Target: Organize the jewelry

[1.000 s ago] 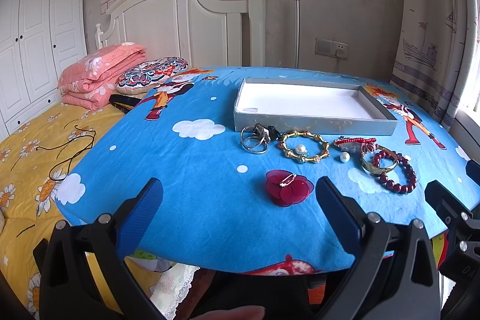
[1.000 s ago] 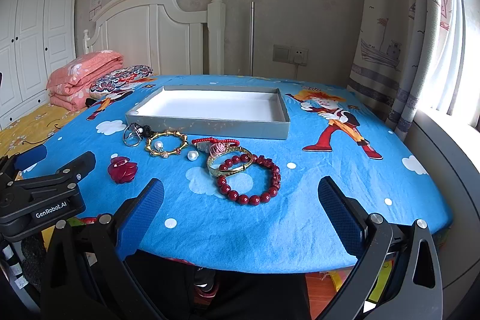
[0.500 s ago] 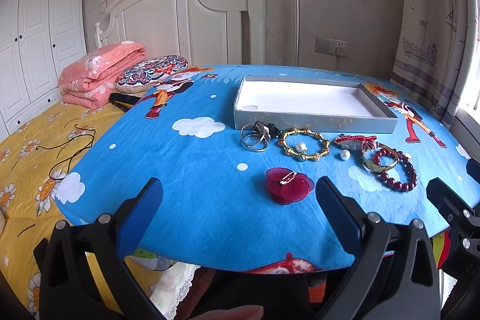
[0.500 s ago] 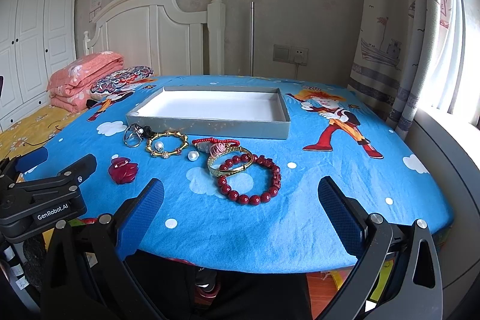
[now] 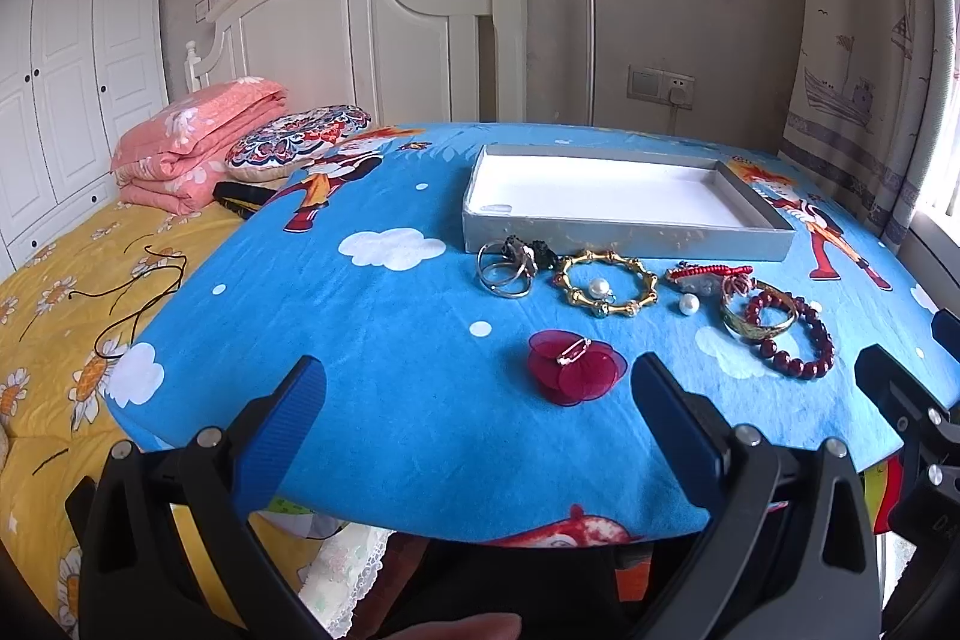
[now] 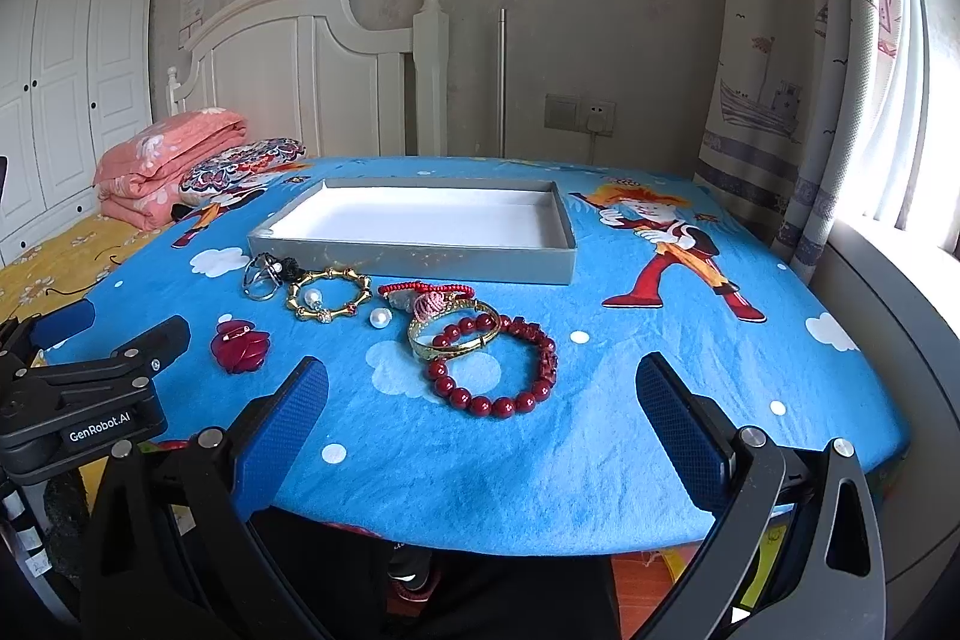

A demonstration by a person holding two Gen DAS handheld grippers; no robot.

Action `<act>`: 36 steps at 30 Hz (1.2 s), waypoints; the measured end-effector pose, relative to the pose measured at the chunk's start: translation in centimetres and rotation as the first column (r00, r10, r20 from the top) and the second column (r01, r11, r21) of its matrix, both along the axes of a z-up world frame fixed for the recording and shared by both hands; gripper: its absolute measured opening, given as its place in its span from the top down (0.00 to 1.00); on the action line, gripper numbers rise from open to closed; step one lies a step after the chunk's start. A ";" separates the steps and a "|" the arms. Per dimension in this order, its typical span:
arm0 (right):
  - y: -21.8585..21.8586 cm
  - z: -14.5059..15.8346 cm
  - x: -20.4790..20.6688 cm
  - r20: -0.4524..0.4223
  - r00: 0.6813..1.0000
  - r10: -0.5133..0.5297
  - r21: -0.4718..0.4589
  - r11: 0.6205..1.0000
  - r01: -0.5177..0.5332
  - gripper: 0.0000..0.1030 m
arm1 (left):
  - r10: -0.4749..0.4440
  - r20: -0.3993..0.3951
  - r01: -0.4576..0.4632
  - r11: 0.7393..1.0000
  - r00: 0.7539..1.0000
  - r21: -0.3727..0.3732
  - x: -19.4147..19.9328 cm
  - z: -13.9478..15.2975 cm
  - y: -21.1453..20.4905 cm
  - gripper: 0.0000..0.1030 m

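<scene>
Nothing shifted since earlier; we held both the left gripper [image 5: 474, 400] and right gripper [image 6: 480, 394] spread wide, empty. Glossy dark-red bead bracelet [image 6: 495, 364] lay near the grey tray [image 6: 414, 259].

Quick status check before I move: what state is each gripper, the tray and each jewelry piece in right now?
Left gripper: open, holding nothing.
Right gripper: open, holding nothing.
Grey tray: nothing inside.
Red flower brooch: on the cloth, alone.
Silver rings: on the cloth by the tray's front wall.
Gold bamboo bracelet: flat, a pearl inside its loop.
Loose pearl: on the cloth.
Gold bangle: overlapping the red bead bracelet.
Red cord bracelet: outside the tray.
</scene>
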State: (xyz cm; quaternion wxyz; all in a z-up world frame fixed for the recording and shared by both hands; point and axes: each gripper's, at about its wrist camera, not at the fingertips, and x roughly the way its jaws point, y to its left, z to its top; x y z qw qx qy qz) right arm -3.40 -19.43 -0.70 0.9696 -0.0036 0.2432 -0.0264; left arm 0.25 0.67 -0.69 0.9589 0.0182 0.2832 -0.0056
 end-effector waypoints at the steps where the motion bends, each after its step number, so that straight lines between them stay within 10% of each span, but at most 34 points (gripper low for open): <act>1: -0.1 0.0 0.0 0.004 1.000 0.002 0.001 1.000 -0.002 0.06 | -0.002 -0.003 0.002 1.000 1.000 -0.001 0.1 0.0 0.0 0.04; 36: -2.6 -4.5 5.9 -0.064 0.998 -0.027 0.049 0.998 0.030 0.10 | -0.094 -0.081 0.094 0.996 0.992 -0.008 7.3 -5.3 -3.0 0.05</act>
